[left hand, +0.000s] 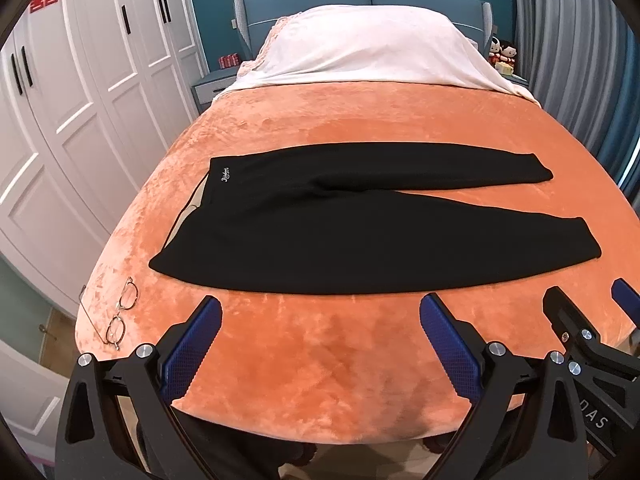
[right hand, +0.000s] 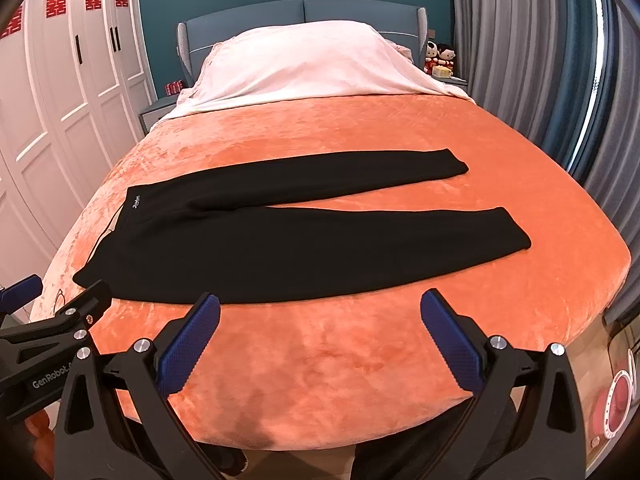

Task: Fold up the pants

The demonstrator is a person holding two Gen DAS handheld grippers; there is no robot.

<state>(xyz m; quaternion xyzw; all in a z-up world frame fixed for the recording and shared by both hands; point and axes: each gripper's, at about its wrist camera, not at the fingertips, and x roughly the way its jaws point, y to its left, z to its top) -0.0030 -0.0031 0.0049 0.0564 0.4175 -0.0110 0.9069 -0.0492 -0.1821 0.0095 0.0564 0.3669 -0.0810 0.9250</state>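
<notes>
Black pants [left hand: 360,224] lie flat across the orange bed cover [left hand: 320,360], waistband to the left, both legs spread apart toward the right. They also show in the right wrist view [right hand: 288,240]. My left gripper [left hand: 320,312] is open and empty, above the bed's near edge, short of the pants' near leg. My right gripper [right hand: 320,312] is open and empty, just short of the near leg. The right gripper shows at the right edge of the left wrist view [left hand: 588,300]. The left gripper shows at the left edge of the right wrist view [right hand: 60,292].
Wire-rimmed glasses [left hand: 120,312] lie on the cover's near left corner. A white cover over pillows [left hand: 368,48] fills the head of the bed. White wardrobes [left hand: 80,80] stand to the left, grey curtains [right hand: 540,60] to the right.
</notes>
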